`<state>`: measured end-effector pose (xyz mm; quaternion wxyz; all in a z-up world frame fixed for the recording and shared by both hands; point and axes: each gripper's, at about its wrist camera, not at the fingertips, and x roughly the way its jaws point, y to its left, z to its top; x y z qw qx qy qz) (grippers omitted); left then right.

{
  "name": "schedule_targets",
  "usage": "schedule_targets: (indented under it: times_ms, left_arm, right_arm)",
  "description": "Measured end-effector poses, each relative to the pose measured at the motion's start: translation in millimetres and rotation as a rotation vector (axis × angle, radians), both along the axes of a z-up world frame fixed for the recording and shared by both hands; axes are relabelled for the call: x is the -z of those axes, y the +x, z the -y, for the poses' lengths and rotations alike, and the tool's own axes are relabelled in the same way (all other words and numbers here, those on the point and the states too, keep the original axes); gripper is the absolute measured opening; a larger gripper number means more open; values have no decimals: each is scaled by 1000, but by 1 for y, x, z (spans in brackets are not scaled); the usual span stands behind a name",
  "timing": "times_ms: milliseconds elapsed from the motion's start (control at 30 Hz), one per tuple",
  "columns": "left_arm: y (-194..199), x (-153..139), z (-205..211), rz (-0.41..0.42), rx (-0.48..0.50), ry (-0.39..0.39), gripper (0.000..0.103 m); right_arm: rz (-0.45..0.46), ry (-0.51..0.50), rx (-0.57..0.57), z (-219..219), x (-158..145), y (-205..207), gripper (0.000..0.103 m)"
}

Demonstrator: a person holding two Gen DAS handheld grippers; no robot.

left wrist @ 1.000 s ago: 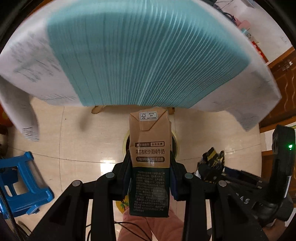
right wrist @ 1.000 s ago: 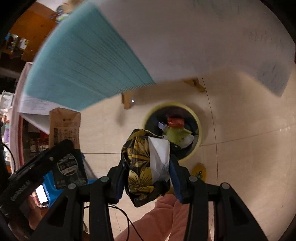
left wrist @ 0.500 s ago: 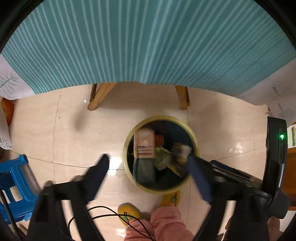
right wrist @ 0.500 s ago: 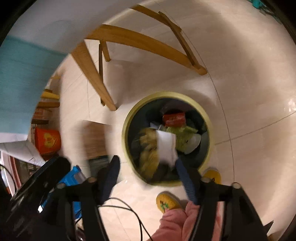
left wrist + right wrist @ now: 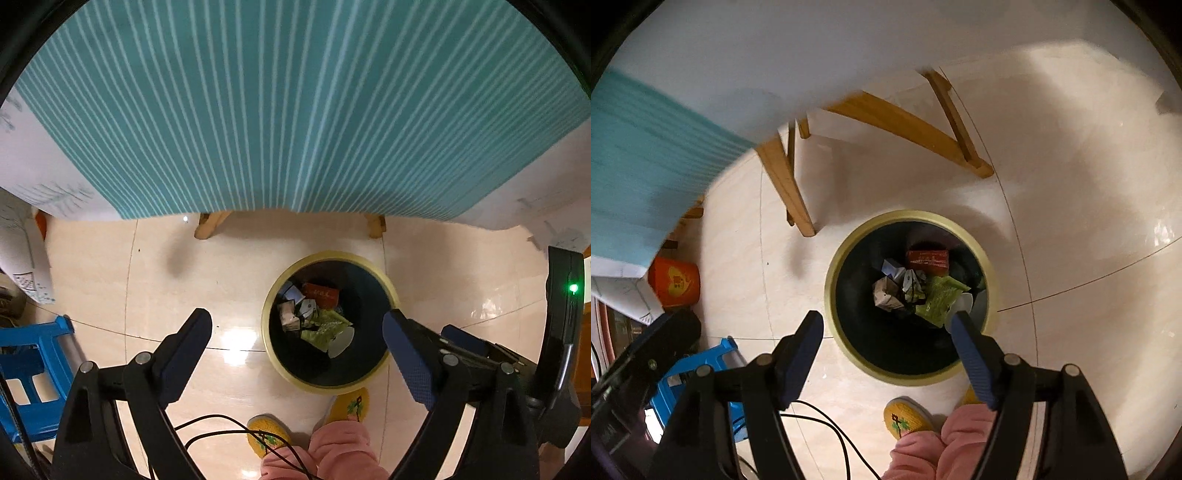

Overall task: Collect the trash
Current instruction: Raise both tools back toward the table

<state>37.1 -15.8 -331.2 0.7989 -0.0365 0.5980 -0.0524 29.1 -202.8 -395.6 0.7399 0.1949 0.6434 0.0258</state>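
Observation:
A round bin with a yellow rim point(image 5: 384, 284) point(image 5: 831, 266) stands on the tiled floor below both grippers. Inside lie a red packet point(image 5: 322, 293) point(image 5: 927, 259), a green wrapper point(image 5: 325, 328) point(image 5: 940, 297), a crumpled brown carton point(image 5: 289, 317) point(image 5: 886, 297) and other scraps. My left gripper point(image 5: 297, 334) hangs open above the bin's left edge, nothing between its blue pads point(image 5: 406, 362). My right gripper point(image 5: 886, 332) is open too, empty, over the bin's near side.
A teal striped tablecloth point(image 5: 295, 110) hangs over wooden table legs point(image 5: 783, 181) beyond the bin. A blue plastic stool point(image 5: 26, 373) stands at the left, an orange container point(image 5: 674, 282) by the cloth. Yellow slippers point(image 5: 905, 417) and pink trouser legs point(image 5: 340, 454) sit near the bin; a cable point(image 5: 221, 424) trails across the floor.
Both grippers opened and sank toward the bin. The brown milk carton left the left gripper and the flowered wrapper left the right; both fell into the bin.

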Motion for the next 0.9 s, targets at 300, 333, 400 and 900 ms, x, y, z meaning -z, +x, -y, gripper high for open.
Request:
schedule_targets:
  times_ms: [300,333,400,900]
  left_arm:
    - [-17,-99,-2,48,13,-17,93]
    - [-19,-110,-2,57,17,-10,93]
    - [-27,-141,-4,86,20,9,93]
    - [-81,-294,-28,225,19,8,89]
  right_arm:
    - [69,-21,-48,-1,-89,-16,72]
    - [77,-23,-51,-2,-99,-17,72]
    - [103,-26,-62,-4,-129,-23,72]
    - [311,-41,-111,-15,-298,-64,72]
